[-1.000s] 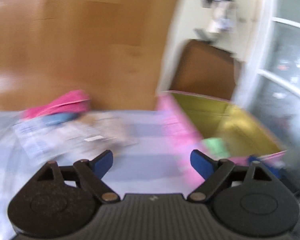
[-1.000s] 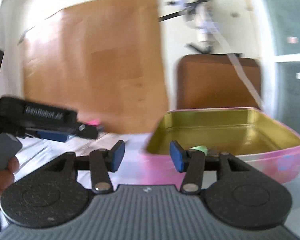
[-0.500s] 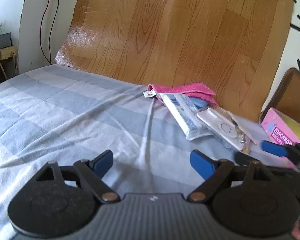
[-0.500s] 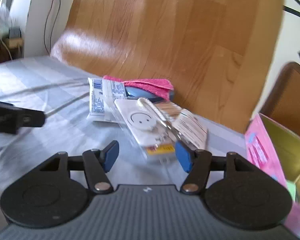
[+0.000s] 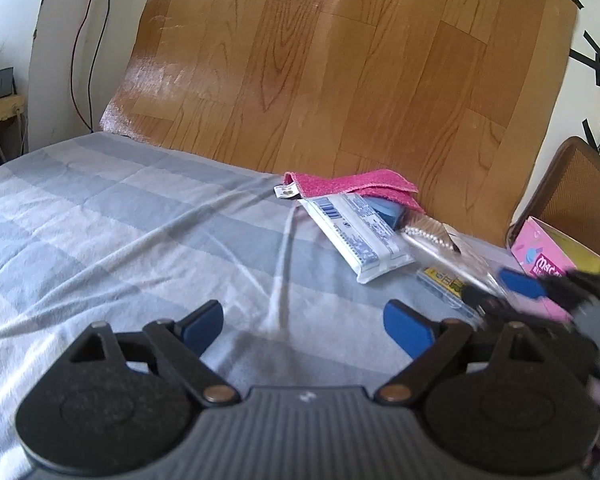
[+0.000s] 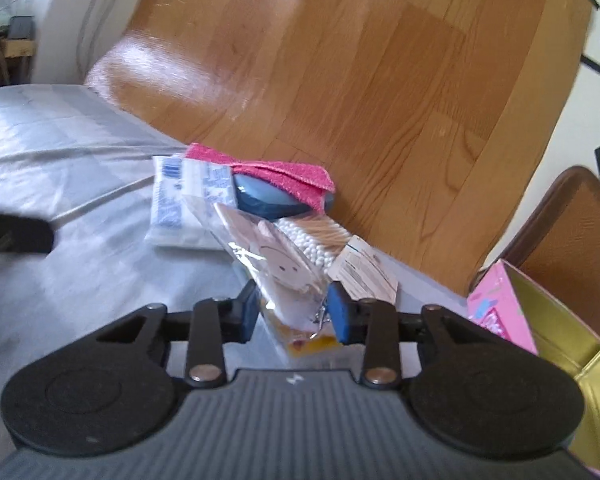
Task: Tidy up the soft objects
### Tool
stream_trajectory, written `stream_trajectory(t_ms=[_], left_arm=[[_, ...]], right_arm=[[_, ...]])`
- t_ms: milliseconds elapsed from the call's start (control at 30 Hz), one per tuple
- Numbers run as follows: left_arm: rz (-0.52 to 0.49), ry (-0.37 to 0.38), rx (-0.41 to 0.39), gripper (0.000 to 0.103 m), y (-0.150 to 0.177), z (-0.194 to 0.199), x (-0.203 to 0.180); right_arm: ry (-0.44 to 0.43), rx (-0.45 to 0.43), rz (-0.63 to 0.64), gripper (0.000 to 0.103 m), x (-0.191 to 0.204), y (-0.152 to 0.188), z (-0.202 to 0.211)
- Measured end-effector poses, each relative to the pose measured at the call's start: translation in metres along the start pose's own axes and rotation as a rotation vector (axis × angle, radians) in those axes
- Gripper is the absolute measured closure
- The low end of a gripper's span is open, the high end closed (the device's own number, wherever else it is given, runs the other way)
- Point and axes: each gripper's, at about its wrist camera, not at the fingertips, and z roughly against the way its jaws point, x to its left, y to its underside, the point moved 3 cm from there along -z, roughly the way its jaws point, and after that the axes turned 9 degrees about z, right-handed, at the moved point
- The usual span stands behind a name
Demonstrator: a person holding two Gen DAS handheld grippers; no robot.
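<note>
Right gripper (image 6: 293,313): its jaws have just been closing, and now they stand on both sides of the clear packet (image 6: 284,276), at 6 o'clock of the pile. The pads look to press on the plastic, so I judge it is gripped (the frame is a little blurred there).
Left gripper (image 5: 303,318): its jaws are wide open and have just opened a bit more; nothing is between them, only the bed sheet (image 5: 100,216).
What has changed: half a second ago the right jaws were wider and the packet lay flat before them; now its near end stands between the pads.
Pile: the pink cloth (image 6: 272,172) lies at the back at 12 o'clock, over a blue pouch (image 6: 264,198); the white tissue pack (image 6: 176,208) is at 10 o'clock, the cotton swabs (image 6: 315,240) at 1 o'clock.
Pink tin (image 6: 539,320): open, at 3 o'clock of the pile, near it.
Meaning for the task: the pick-up looks started; the next step is probably to carry the packet to the tin.
</note>
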Motion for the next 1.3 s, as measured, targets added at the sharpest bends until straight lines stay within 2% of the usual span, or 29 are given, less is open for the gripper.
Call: stream_trajectory(t_ms=[233, 367, 467, 533, 667, 800, 867, 967, 1067, 1200, 1300], left_arm=[[-0.002, -0.008, 0.004, 0.008, 0.001, 0.000, 0.000], [-0.005, -0.006, 0.014, 0.008, 0.001, -0.001, -0.001], [-0.016, -0.006, 0.021, 0.008, 0.002, -0.001, -0.002], [-0.028, 0.004, 0.029, 0.008, 0.003, -0.002, -0.003], [-0.058, 0.015, 0.047, 0.008, 0.005, -0.003, -0.007], [-0.079, 0.051, 0.117, 0.008, 0.007, -0.008, -0.011], [-0.082, 0.069, 0.146, 0.008, 0.010, -0.006, -0.012], [-0.075, 0.121, 0.175, 0.008, 0.018, 0.008, -0.017], [-0.092, 0.188, 0.239, 0.008, 0.033, 0.022, -0.031], [-0.151, 0.239, 0.306, 0.007, 0.054, 0.032, -0.059], [-0.185, 0.296, 0.347, 0.007, 0.065, 0.037, -0.078]], right_arm=[[-0.063, -0.053, 0.077, 0.064, 0.003, 0.030, 0.063], [-0.144, -0.060, 0.066, 0.063, 0.002, 0.052, 0.104], [-0.158, -0.067, 0.064, 0.062, 0.006, 0.069, 0.131], [-0.188, -0.063, 0.013, 0.056, 0.003, 0.077, 0.148], [-0.246, -0.036, -0.106, 0.051, -0.004, 0.096, 0.173], [-0.277, -0.014, -0.228, 0.034, -0.013, 0.113, 0.185], [-0.292, -0.004, -0.294, 0.034, -0.018, 0.121, 0.189], [-0.283, 0.023, -0.342, 0.034, -0.020, 0.130, 0.189], [-0.262, 0.019, -0.352, 0.033, -0.020, 0.137, 0.193], [-0.154, 0.035, -0.350, 0.033, -0.026, 0.143, 0.190], [-0.072, 0.049, -0.436, 0.033, -0.040, 0.151, 0.184]])
